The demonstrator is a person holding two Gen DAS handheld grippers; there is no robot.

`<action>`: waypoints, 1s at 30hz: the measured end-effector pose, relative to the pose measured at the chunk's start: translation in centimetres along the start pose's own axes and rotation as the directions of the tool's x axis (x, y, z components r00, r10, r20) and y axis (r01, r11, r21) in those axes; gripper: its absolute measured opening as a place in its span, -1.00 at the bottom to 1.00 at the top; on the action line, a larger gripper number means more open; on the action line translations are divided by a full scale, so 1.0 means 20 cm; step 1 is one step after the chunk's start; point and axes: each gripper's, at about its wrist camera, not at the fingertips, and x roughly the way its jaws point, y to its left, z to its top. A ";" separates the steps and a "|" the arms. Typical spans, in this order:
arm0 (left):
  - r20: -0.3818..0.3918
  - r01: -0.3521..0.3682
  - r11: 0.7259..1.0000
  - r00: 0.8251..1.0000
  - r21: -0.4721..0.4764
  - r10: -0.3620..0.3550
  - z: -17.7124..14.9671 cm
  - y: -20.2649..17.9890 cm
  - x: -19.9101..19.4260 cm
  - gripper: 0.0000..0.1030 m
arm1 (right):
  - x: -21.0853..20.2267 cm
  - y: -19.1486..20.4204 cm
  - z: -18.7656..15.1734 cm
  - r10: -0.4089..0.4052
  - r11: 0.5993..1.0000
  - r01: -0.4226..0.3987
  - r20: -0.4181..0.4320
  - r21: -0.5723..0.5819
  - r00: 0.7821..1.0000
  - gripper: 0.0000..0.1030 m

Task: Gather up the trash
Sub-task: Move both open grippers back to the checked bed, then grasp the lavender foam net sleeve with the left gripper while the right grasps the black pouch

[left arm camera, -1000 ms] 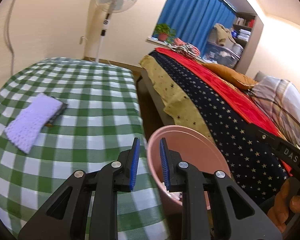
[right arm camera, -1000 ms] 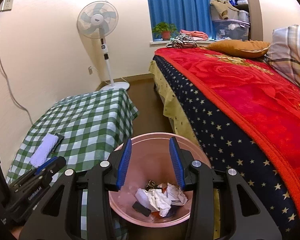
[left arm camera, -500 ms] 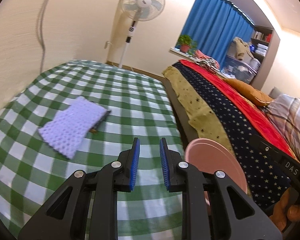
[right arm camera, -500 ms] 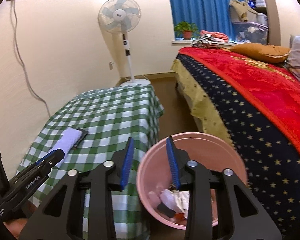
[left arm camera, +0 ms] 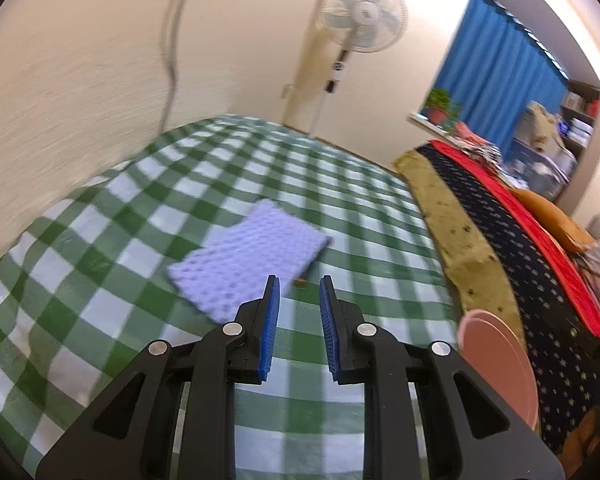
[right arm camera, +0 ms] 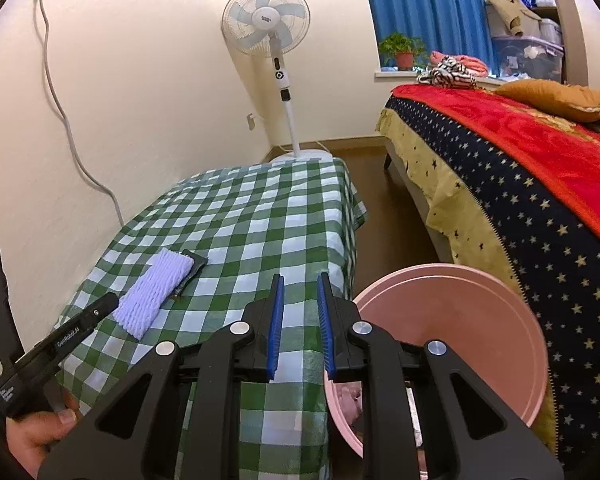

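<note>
Trash: white foam-net sleeve [left arm camera: 247, 257] flat on green-checked tablecloth [left arm camera: 100, 312], at eleven o'clock.
Room: pink plastic bin [right arm camera: 452, 320] beside tablecloth edge.
My left gripper [left arm camera: 299, 309]: narrowly apart, empty.
My right gripper [right arm camera: 300, 312]: closing, empty.

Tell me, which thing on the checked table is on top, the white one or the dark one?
The white foam net lies on top; the dark flat packet peeks out beneath it.

Home bedroom: bed [right arm camera: 540, 168] w/ red blanket, standing fan [right arm camera: 266, 24], blue curtains [right arm camera: 432, 8], windowsill plant [right arm camera: 402, 48].
</note>
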 end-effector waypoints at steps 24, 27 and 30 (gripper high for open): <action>-0.091 -0.190 0.968 0.980 -0.165 0.177 0.06 0.30 0.24 -0.17 | 0.50 0.42 -0.13 0.226 0.970 -0.236 -0.142 -0.057 0.964 -0.65; -0.099 -0.197 0.966 0.978 -0.166 0.182 0.07 0.30 0.25 -0.17 | 0.54 0.45 -0.12 0.249 0.965 -0.259 -0.159 -0.047 0.955 -0.64; -0.113 -0.198 0.964 0.977 -0.175 0.180 0.07 0.32 0.27 -0.17 | 0.59 0.47 -0.12 0.269 0.961 -0.276 -0.176 -0.018 0.947 -0.64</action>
